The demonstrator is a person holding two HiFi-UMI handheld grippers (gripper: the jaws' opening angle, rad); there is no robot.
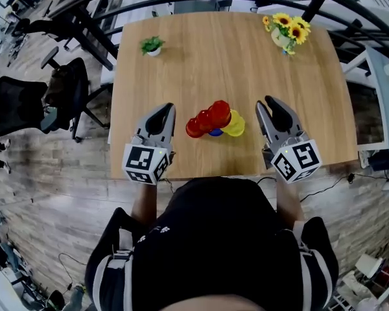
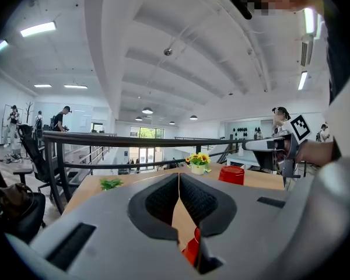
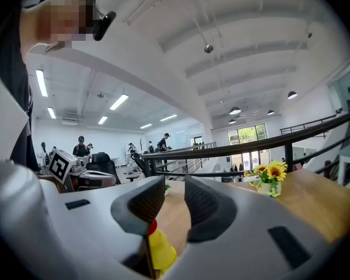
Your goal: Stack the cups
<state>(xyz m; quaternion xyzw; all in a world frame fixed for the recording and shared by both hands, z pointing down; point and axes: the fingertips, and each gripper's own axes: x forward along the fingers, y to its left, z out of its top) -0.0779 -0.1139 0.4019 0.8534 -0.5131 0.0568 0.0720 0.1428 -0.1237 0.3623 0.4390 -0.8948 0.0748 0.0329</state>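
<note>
A cluster of cups lies in the middle of the wooden table [image 1: 201, 50]: three red cups [image 1: 207, 118], a yellow cup [image 1: 235, 126] and a blue cup [image 1: 215, 133] half hidden under them. My left gripper [image 1: 170, 107] hovers just left of the cluster, jaws closed together and empty [image 2: 178, 175]. A red cup [image 2: 192, 249] shows below its jaws, and another red cup [image 2: 231, 174] stands upside down further off. My right gripper [image 1: 264, 102] hangs right of the cluster, its jaws a narrow gap apart [image 3: 174, 182], with nothing between them. The yellow cup [image 3: 161, 251] shows beneath them.
A small green plant [image 1: 152, 45] stands at the table's far left and a sunflower vase [image 1: 286, 31] at the far right. Black office chairs [image 1: 26, 102] stand left of the table. A dark railing [image 1: 181, 2] runs behind it. The person's body is at the near edge.
</note>
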